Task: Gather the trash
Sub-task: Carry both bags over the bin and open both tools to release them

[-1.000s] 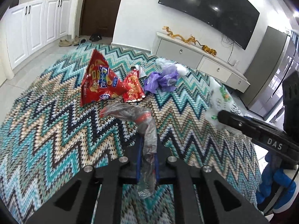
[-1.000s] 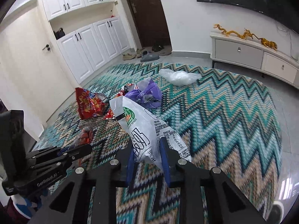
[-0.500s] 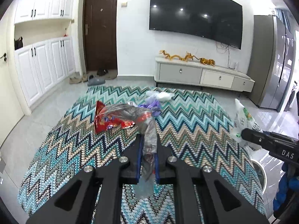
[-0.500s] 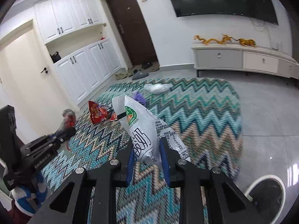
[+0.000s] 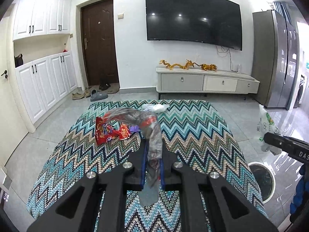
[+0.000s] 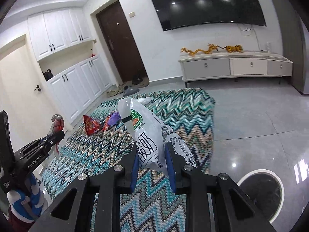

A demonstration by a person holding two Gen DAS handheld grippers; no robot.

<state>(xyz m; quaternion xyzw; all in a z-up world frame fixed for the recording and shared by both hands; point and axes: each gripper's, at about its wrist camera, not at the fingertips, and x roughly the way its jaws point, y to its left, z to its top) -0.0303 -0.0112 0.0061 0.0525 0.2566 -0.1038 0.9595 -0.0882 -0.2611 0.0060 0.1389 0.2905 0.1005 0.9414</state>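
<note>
Both grippers (image 5: pixel 152 145) (image 6: pixel 152 150) clamped, fingers (image 5: pixel 143 154) angled downward

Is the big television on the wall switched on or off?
Off. The television screen is black, showing only reflected ceiling lights, no picture.

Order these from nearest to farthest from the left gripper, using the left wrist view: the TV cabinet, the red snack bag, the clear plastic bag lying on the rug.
1. red snack bag: on the rug, ahead and left of the left gripper.
2. clear plastic bag: at the rug's far edge, middle.
3. TV cabinet: against the far wall, beyond the rug.
</note>
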